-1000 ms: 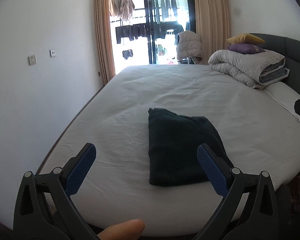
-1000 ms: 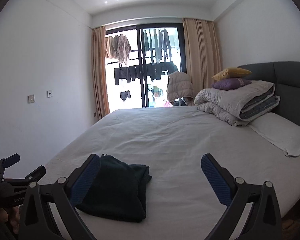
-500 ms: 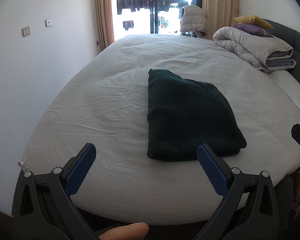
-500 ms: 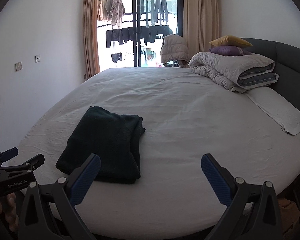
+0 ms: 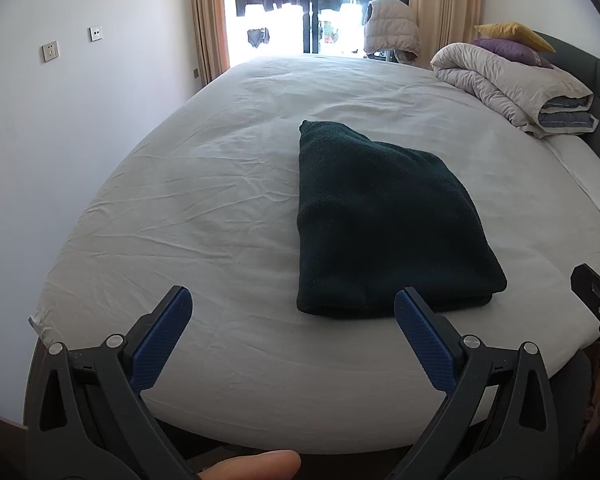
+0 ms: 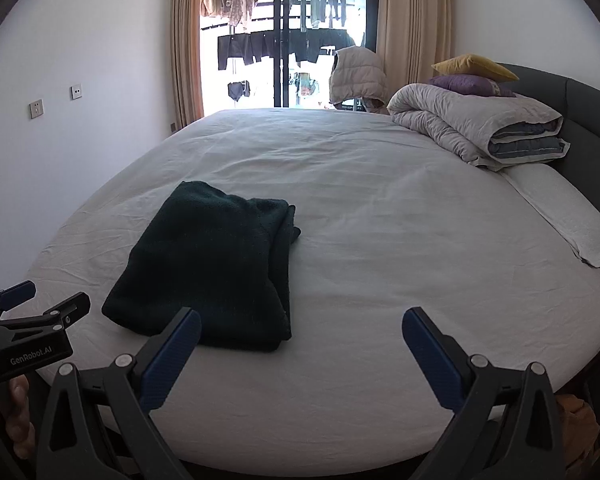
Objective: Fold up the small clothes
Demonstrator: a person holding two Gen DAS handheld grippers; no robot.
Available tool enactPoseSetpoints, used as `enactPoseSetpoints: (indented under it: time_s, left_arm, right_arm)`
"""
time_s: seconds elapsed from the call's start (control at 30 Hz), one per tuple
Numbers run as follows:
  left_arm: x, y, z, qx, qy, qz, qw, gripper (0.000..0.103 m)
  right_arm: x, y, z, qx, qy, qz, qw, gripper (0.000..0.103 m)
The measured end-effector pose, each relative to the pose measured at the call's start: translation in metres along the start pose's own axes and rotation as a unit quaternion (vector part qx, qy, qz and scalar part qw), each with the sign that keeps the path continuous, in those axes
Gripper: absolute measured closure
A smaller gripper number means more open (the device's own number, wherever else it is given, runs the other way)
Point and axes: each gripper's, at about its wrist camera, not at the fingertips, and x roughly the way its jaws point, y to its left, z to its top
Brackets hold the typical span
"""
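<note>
Lying folded on a white bed [image 5: 220, 208], a dark green garment [image 5: 384, 220] sits near the foot edge. Left gripper [image 5: 292, 312] and right gripper [image 6: 300, 324] hover before it, fingers spread wide, holding nothing.

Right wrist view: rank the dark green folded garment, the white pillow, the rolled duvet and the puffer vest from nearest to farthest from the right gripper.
1. Dark green folded garment: on the sheet, just ahead-left of the right gripper.
2. White pillow: right edge, by the headboard.
3. Rolled duvet: far right, beyond the pillow.
4. Puffer vest: past the bed, at the window.
</note>
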Motion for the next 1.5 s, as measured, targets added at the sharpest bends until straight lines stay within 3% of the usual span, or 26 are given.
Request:
enactPoseSetpoints:
  time_s: [1.5]
  left_arm:
    - [0.0053, -0.0015, -0.0030, -0.002, 0.007, 0.001, 1.0000, 0.000]
  right_arm:
    - [0.0077, -0.0034, -0.0064, 0.004, 0.011, 0.001, 1.000, 0.000]
